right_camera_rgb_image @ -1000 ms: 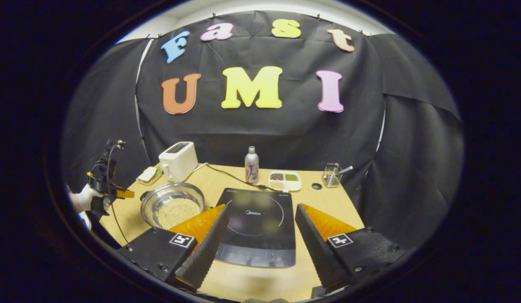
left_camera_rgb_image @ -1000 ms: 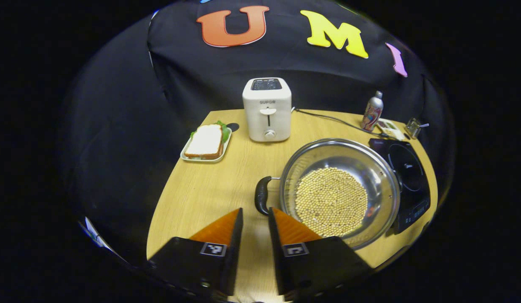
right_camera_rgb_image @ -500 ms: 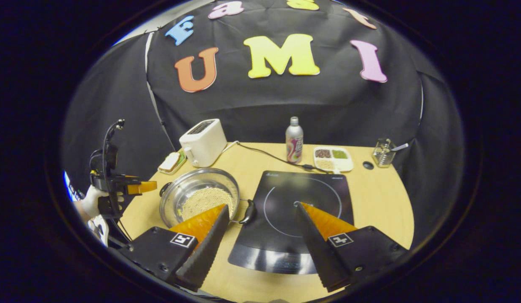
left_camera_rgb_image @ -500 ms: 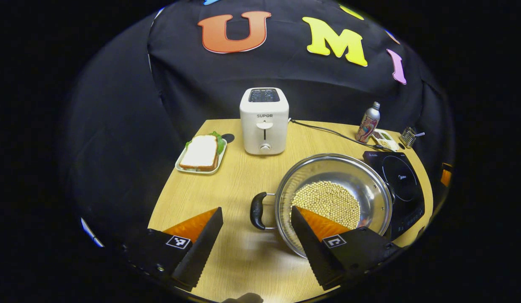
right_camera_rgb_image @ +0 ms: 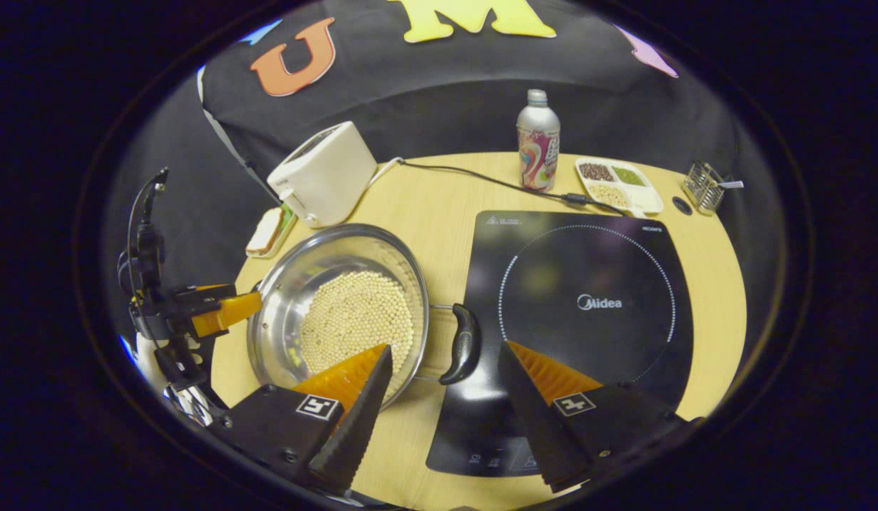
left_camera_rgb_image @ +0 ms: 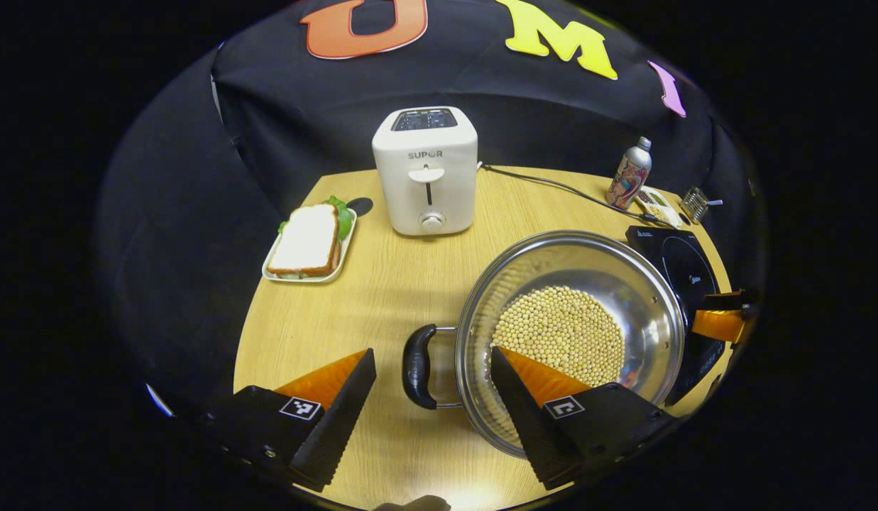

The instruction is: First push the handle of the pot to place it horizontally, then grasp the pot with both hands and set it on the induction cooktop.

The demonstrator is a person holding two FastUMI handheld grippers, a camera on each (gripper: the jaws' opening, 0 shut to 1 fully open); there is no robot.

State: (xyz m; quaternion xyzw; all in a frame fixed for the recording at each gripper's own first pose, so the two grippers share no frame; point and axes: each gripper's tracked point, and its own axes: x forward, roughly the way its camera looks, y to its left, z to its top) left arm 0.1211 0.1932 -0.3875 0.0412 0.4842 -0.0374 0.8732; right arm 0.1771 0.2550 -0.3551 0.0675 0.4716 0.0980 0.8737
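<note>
Both pot handles are lying level now, so I'm judging the push step done; the two-handed grasp and the lift onto the induction cooktop (right_camera_rgb_image: 588, 284) are still to do. I'm holding my left gripper (left_camera_rgb_image: 433, 394) wide open with the left handle (left_camera_rgb_image: 416, 366) sitting between my fingers, nothing pinched. My right gripper (right_camera_rgb_image: 444, 387) is equally spread, straddling the right handle (right_camera_rgb_image: 463, 343), which is just overhanging the cooktop's near edge; again no contact that I can see. The pot (left_camera_rgb_image: 573, 333) is resting on the worktop (left_camera_rgb_image: 382, 284) beside the cooktop, not on it. It's a shallow, round polished-steel pan with thin wire stems carrying curved, glossy black grips, and the base is covered in small pale beans (right_camera_rgb_image: 357, 312) that will be shifting if I tilt. The cooktop is flat black glass, likely slick.
</note>
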